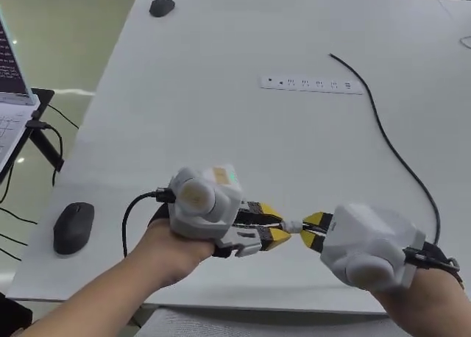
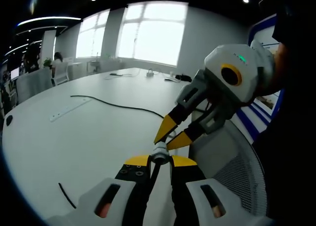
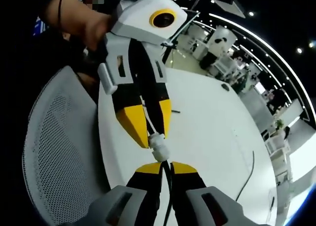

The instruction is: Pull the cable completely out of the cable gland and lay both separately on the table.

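A small white cable gland [image 1: 293, 226] hangs between my two grippers just above the front edge of the white table [image 1: 221, 116]. My left gripper [image 1: 282, 226] comes in from the left and is shut on the cable gland [image 3: 159, 146]. My right gripper [image 1: 307, 230] faces it from the right, shut on the black cable [image 3: 166, 191] that leaves the cable gland [image 2: 159, 152] between its yellow-tipped jaws. The black cable [image 1: 390, 142] trails back across the table to a loose end at the far side.
A white power strip [image 1: 312, 84] lies mid-table. One black mouse [image 1: 73, 227] sits at the left edge, another [image 1: 162, 7] at the far end. A laptop [image 1: 11, 94] stands off the table's left. A grey mesh chair [image 3: 54, 152] is right below the grippers.
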Tool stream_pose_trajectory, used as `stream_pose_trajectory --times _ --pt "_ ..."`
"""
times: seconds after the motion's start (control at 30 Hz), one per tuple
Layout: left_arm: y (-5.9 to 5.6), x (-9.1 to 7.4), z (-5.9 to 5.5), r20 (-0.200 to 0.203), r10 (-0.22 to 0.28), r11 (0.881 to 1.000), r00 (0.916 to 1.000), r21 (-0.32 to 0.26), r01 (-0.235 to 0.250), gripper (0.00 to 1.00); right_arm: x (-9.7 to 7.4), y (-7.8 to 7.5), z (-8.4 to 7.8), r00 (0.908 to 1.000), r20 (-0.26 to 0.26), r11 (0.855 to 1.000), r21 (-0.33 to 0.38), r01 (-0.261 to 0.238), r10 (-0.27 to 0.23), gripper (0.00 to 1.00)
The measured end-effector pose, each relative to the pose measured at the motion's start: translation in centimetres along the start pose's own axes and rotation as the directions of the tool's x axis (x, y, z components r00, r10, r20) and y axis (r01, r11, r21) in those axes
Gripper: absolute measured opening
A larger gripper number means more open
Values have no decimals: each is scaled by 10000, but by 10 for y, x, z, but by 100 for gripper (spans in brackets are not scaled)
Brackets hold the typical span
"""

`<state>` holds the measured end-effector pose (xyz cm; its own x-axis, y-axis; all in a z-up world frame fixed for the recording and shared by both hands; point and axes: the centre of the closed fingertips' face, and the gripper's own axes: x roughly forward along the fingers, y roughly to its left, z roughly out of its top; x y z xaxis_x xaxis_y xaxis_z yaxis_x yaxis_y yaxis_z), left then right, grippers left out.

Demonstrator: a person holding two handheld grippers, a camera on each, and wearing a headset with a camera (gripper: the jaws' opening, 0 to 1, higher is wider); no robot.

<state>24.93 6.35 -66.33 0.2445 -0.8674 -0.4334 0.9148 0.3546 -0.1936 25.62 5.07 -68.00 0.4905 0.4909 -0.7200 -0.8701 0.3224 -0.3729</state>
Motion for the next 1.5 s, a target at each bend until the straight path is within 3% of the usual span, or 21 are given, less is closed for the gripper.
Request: stream_pose_trajectory --times 0.2,0.3,0.43,0.63,0.7,0.8,0.93,1.03,1.23,1.27,1.33,1.37,1.4,1.43,1.47,1.5 --pt "4 -3 6 197 137 9998 9997 109 -140 15 0 -10 -5 9999 -82 9949 996 127 -120 0" --pt "6 -4 8 263 159 9998 9995 127 -162 15 -1 -13 -8 9999 26 9809 1941 94 -101 0" --pt "6 -4 10 370 96 9999 9993 82 -99 15 -1 -20 -21 9987 -372 9716 2329 426 -348 0" --pt "8 -2 13 461 57 10000 9989 39 -59 15 -3 -30 -44 9942 -787 9479 3043 943 -736 0" --pt "8 -2 15 495 67 10000 9988 53 -70 15 -4 -37 -51 9897 -906 9304 3407 1351 -1106 0" --pt "9 -2 16 501 67 9999 9987 98 -72 15 -3 -42 -65 9857 -1132 9077 3881 1596 -1249 0" --pt "10 -4 18 537 121 9998 9985 118 -127 15 -2 -46 -79 9820 -1308 8639 4695 1821 -1359 0" --pt "10 -5 16 538 134 9998 9985 104 -139 15 0 -46 -88 9814 -1377 8134 5505 1881 -1338 0" --pt "10 -5 13 503 198 9997 9985 117 -204 15 9 -44 -110 9799 -1586 6731 7125 1982 -1208 0" --pt "10 -6 13 500 200 9997 9986 102 -205 15 10 -43 -114 9798 -1640 6423 7402 1988 -1142 0" --pt "10 -6 12 474 200 9998 9987 75 -204 15 12 -40 -119 9822 -1564 5655 8031 1878 -1040 0" --pt "11 -7 11 466 212 9997 9987 73 -215 15 13 -40 -123 9810 -1652 5469 8144 1941 -1021 0" --pt "11 -7 10 460 207 9998 9987 53 -209 15 13 -38 -126 9808 -1710 5386 8198 1945 -938 0" --pt "11 -6 10 464 214 9998 9987 34 -216 15 15 -36 -127 9824 -1644 5157 8363 1863 -883 0" --pt "11 -6 9 450 211 9998 9988 24 -213 15 15 -37 -127 9828 -1600 5200 8339 1848 -926 0" --pt "11 -6 9 436 203 9998 9988 28 -204 15 14 -38 -125 9817 -1610 5500 8132 1901 -1012 0"
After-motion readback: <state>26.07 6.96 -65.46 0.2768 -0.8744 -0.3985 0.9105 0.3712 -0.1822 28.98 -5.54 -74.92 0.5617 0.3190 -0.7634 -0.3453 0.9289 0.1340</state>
